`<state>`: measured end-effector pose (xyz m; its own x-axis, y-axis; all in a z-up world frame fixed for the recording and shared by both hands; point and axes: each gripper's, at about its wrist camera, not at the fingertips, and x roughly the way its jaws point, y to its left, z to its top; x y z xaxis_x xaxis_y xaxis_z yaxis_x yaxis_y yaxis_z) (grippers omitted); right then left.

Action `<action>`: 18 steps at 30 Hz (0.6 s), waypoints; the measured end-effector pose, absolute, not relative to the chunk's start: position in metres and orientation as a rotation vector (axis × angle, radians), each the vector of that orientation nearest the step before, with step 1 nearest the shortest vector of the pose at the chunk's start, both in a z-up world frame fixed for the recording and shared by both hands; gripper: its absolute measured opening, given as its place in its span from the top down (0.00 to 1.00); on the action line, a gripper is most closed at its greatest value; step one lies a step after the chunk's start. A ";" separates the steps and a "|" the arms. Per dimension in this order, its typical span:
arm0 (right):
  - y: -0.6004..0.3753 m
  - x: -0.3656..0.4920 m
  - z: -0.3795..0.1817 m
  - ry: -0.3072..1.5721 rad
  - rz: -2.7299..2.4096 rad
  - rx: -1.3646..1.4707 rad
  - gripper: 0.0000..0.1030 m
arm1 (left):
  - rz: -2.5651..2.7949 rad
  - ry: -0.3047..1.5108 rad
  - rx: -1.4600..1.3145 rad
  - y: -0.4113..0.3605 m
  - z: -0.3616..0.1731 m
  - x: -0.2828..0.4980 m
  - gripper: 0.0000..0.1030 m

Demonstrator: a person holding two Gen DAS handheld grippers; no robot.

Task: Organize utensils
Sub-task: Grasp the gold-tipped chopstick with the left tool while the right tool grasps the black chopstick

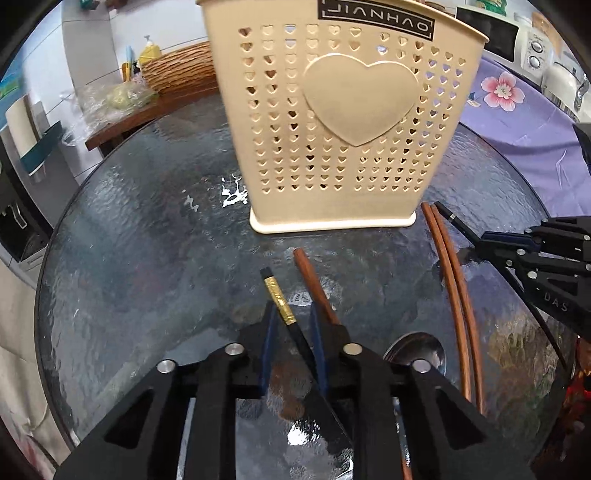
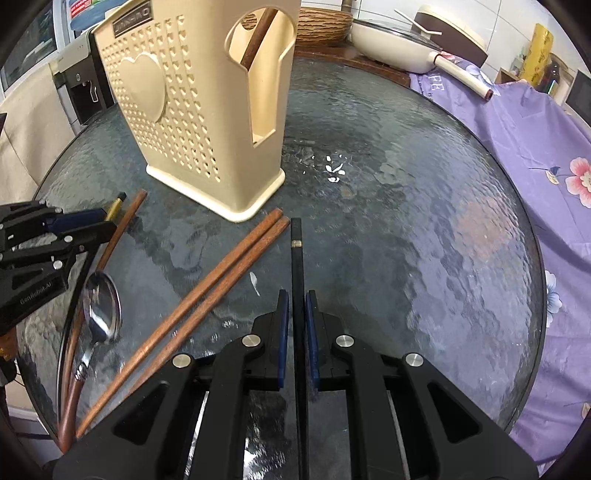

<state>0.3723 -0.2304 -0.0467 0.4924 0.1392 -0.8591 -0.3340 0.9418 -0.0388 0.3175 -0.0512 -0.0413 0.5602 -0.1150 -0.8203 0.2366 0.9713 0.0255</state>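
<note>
Utensil holder: cream plastic, heart-shaped holes and one big raised heart, standing upright on the round glass table, toward its far side; one brown chopstick already leans inside it, seen through the side cutout.
Far left of the room: a water dispenser behind the table edge, and a woven basket on a wooden bench.
Left gripper: fingers partly apart and straddling a black chopstick with a gold band; pads not clearly pressing it, so I cannot tell if it is gripped.
Single brown chopstick: just beside the left gripper's right finger, lying on the glass.
Spoon: steel, bowl up, flat on the table near the front.
Brown chopstick pair: side by side, touching, angled toward the holder's base.
Right gripper: blue pads closed narrow around a black chopstick that points at the holder.
Table surface: rippled dark glass with a few white flecks.
Far right: purple floral cloth, with a cream pan at its back edge.
</note>
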 end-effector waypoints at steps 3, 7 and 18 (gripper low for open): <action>-0.226 0.385 -0.046 1.039 0.297 -0.195 0.90 | -0.208 0.961 0.144 -0.054 -0.041 0.325 0.89; -0.218 0.395 -0.045 1.042 0.303 -0.218 0.90 | -0.215 0.962 0.149 -0.057 -0.041 0.328 0.90; -0.208 0.388 -0.046 0.994 0.353 -0.342 0.92 | -0.215 0.949 0.140 -0.055 -0.044 0.330 0.94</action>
<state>0.3877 -0.2077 -0.0462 0.4987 0.1318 -0.8567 -0.4381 0.8912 -0.1179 0.3299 -0.0552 -0.0439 0.5635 -0.1210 -0.8172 0.2437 0.9695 0.0244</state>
